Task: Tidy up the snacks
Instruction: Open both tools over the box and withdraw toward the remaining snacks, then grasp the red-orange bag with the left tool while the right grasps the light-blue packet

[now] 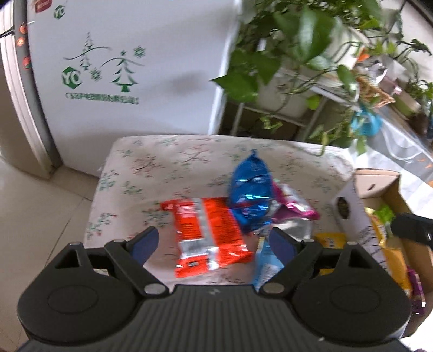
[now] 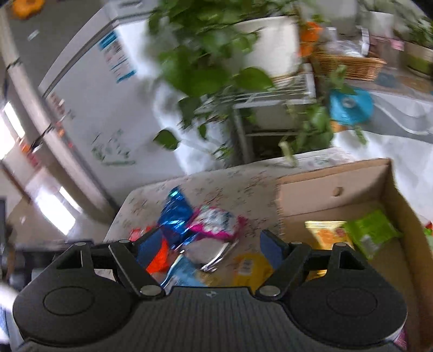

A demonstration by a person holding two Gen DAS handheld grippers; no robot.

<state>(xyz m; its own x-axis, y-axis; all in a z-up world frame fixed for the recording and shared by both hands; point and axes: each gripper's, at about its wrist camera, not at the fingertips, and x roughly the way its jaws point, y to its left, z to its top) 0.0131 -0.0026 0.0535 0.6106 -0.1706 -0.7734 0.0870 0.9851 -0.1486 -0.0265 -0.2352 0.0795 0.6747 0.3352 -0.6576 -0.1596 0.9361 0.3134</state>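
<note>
Hovered with left gripper (image 1: pixel 213 241) spread wide over orange packet (image 1: pixel 208 238) on floral tablecloth (image 1: pixel 162 168), beside blue bag (image 1: pixel 251 189) and pink packet (image 1: pixel 295 205). Held right gripper (image 2: pixel 211 246) likewise apart, empty (blurred), near cardboard box (image 2: pixel 335 178) containing green packet (image 2: pixel 370 232).

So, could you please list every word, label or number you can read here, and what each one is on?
"YO": green hexagon logo on the white fridge, repeated smaller near its top.
Green line under the tree drawing: too blurred to read.
Orange snack packet: print too blurred.
Yellow packet: barcode label unreadable.
Cardboard box: side print too small.
</note>
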